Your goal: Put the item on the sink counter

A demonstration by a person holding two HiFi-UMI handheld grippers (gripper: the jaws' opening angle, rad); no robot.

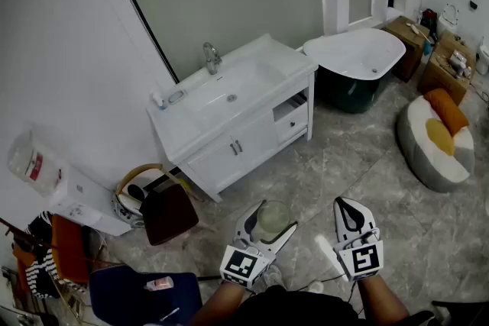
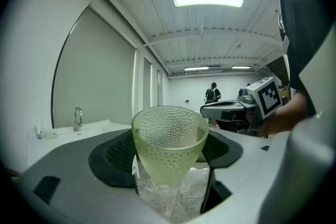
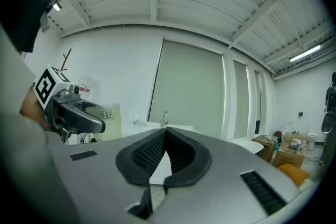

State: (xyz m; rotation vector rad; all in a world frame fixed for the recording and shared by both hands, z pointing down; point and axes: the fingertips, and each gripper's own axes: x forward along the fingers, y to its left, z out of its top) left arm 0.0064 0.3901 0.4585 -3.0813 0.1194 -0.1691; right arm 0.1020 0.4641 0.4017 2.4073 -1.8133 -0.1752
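Note:
A pale green dimpled glass [image 1: 273,216] stands upright between the jaws of my left gripper [image 1: 270,228], low in the head view over the grey tiled floor. In the left gripper view the glass [image 2: 169,147] fills the gap and both black pads press on its sides. My right gripper [image 1: 345,205] hovers beside it, jaws together with nothing between them; its pads [image 3: 152,152] meet at the tip. The white sink counter [image 1: 177,135] with basin and faucet [image 1: 211,57] stands ahead against the wall, well away from both grippers.
A white bathtub [image 1: 356,51] sits right of the vanity, and a beanbag [image 1: 436,140] lies at the far right. A brown chair [image 1: 166,212] and a basket stand left of the vanity. Cardboard boxes [image 1: 447,61] line the back right corner.

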